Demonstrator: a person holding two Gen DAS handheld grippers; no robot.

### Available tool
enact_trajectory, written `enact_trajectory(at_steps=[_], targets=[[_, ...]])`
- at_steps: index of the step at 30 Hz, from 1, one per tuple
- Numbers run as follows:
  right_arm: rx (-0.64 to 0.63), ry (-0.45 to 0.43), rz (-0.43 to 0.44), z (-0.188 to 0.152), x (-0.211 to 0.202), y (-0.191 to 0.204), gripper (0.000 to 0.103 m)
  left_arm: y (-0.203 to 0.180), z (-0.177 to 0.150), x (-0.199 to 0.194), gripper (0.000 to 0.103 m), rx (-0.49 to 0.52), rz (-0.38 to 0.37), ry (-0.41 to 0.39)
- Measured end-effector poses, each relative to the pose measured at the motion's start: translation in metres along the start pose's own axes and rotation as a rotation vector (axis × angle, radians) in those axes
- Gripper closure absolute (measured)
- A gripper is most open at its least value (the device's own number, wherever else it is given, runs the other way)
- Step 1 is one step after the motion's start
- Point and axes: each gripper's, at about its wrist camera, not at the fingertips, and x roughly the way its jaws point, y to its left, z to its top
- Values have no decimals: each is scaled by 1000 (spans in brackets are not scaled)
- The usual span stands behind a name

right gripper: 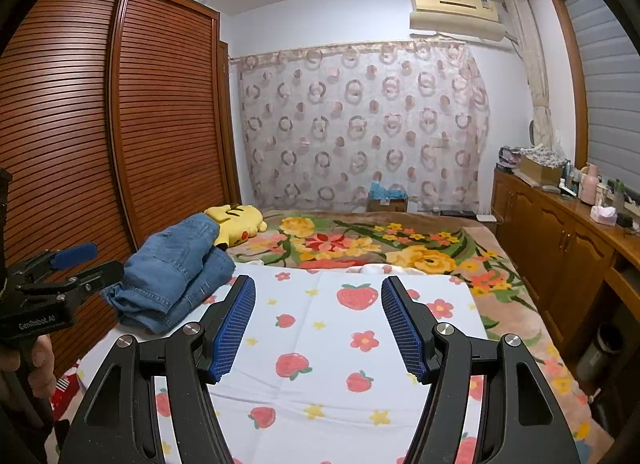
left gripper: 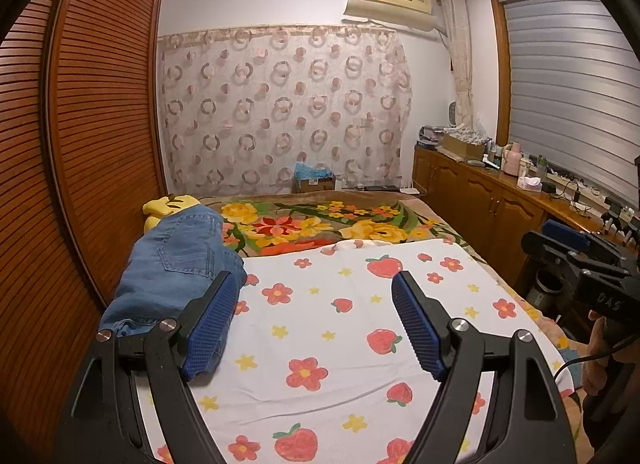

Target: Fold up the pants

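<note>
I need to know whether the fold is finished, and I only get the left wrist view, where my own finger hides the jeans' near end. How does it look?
Observer: The jeans lie folded in stacked layers at the sheet's left edge.
Operator: Is the right gripper holding anything?
Observer: No, the right gripper has its jaws open and empty.
Operator: What's the yellow thing behind?
Observer: A plush, lying against the jeans.

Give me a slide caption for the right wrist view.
Folded blue denim pants lie on the strawberry-print white sheet; right gripper open, empty.
</note>
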Motion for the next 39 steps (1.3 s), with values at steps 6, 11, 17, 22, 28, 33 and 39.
enact_trajectory(at_steps=[6, 11, 17, 22, 28, 33, 39], targets=[[1, 1, -1, 0, -1, -1, 35, 0, 0, 0, 23, 0, 2, 0], [4, 6, -2, -1, -2, -4, 35, 0, -1, -1, 23, -1, 2, -1], [2, 7, -1, -1, -3, -5, 35, 0, -1, -2, 23, 0, 0, -1], [1, 5, 0, -1, -3, -6, 35, 0, -1, -1, 23, -1, 1, -1], [2, 5, -1, 0, -3, -6, 35, 0, -2, -1, 23, 0, 2, -1], [3, 5, -1, 0, -3, -7, 35, 1, -2, 0, 23, -1, 0, -1], [2, 4, -1, 0, -3, -8, 35, 1, -2, 0, 23, 0, 1, -1]])
